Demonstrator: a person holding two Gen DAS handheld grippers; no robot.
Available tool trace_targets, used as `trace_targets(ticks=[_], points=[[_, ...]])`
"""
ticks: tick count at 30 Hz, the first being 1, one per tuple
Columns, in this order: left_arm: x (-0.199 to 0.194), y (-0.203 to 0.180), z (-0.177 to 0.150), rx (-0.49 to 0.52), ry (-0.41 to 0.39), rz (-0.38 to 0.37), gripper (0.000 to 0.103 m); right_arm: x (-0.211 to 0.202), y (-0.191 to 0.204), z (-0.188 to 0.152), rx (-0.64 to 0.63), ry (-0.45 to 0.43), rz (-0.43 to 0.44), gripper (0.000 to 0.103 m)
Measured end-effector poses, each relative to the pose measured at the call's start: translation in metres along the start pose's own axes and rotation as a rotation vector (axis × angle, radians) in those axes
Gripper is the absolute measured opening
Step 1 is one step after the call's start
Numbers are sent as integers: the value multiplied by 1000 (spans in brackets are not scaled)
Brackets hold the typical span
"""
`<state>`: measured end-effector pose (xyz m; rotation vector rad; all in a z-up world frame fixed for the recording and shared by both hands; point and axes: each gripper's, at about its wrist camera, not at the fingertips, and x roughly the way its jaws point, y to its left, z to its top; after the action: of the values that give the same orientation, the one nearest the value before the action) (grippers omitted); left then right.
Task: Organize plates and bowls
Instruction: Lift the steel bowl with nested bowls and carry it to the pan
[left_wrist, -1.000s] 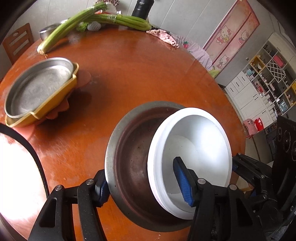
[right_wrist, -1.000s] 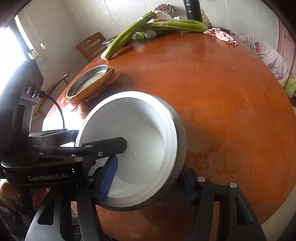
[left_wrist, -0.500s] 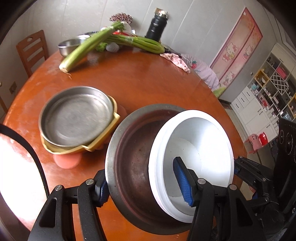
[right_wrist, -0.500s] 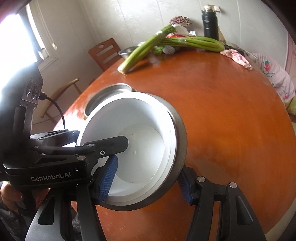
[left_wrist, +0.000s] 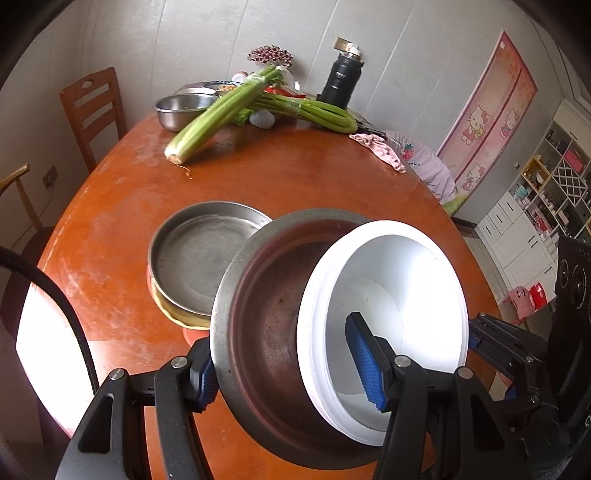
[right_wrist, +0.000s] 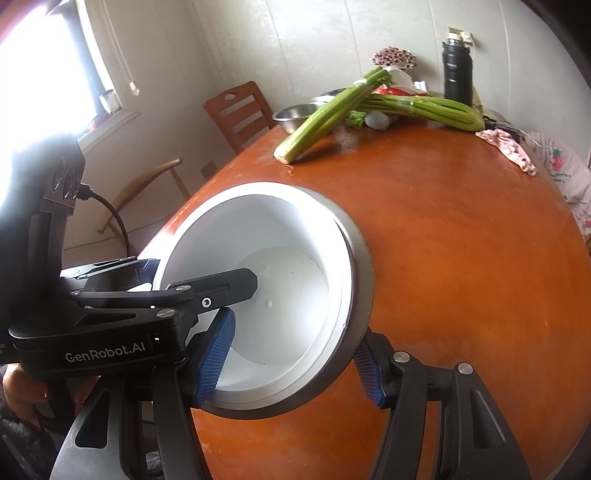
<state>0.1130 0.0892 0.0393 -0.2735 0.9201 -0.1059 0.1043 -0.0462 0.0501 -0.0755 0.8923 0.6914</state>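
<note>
my left claw (left_wrist: 288, 363) grips the steel pan (left_wrist: 266, 332) at its 9 o'clock side, one pad outside the wall, the other inside the white bowl (left_wrist: 391, 295) nested in it. my right claw (right_wrist: 291, 360) clamps the same pair at 3 o'clock. the pair tilts above the table (left_wrist: 295, 184). at 11 o'clock of it a steel plate (left_wrist: 199, 258) sits in a yellow dish (left_wrist: 173, 314).

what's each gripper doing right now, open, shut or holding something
Left gripper: shut on the steel bowl and the white bowl nested in it, one side of the pair.
Right gripper: shut on the opposite side of both bowls.
</note>
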Motion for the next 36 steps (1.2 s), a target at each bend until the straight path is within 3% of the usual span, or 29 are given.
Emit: trace_targets(ticks=[18,29,36], points=[[-8,35,20,-32,-46,43,61,24,21,32,-57,-7,21,64],[19,68,56,-52,-28,62,60,69,22,73,-75,11,29,64],[42,82,60,-67,11,71,61,97,16,78,-70,62,25,64]])
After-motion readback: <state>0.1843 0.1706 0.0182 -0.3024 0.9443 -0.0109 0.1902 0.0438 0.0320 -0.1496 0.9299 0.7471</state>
